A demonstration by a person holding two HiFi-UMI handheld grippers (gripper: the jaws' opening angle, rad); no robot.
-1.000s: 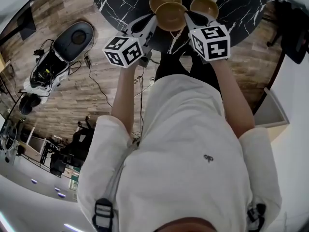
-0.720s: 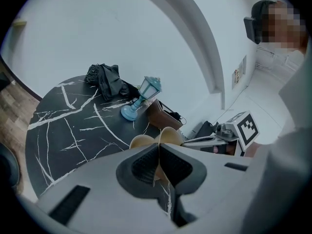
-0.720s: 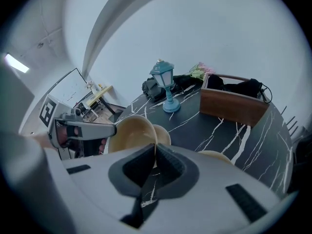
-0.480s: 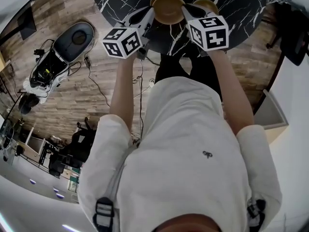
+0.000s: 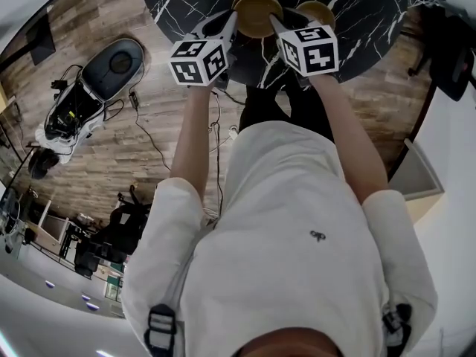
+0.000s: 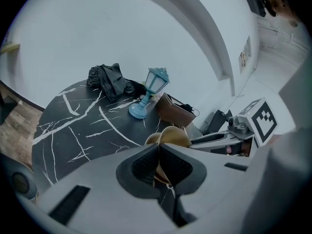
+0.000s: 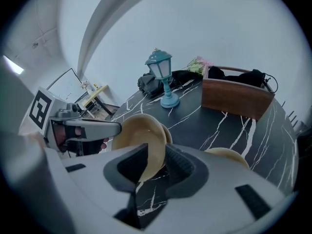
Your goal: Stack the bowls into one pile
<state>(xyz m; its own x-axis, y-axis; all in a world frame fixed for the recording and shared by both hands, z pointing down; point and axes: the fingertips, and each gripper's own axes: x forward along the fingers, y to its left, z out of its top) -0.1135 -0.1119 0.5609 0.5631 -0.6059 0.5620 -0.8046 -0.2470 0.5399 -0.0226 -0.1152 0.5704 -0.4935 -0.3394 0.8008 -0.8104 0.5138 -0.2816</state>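
Right gripper view looks along jaws that stand apart and have just been opening. The right gripper (image 7: 156,151) has the rim of the upper bowl (image 7: 141,138) between its pads, leaning toward one pad with a gap at the other, so nothing is pinched on that side. Across the bowl, the left gripper (image 6: 159,147) has its jaws together on the opposite rim, and by my reading that grip alone steadies the bowl now. Just behind it the lower bowl (image 7: 167,130) sits on the black marble table (image 7: 214,121). The upper bowl looks tilted and offset toward the person rather than centred, and I cannot tell whether it is fully seated. Doing this step well probably means keeping the left pinch firm and levelling the bowl until the two rims ring each other. Only then should the left jaws part. Each gripper should draw straight back off the rim, since lifting could hook the wall and drag the pile. The third bowl (image 7: 229,155) rests near the right gripper, apart from the pair, and is easily bumped on the way out. Farther back, the blue lantern (image 7: 162,77) and the wooden box (image 7: 234,96) stand well apart.
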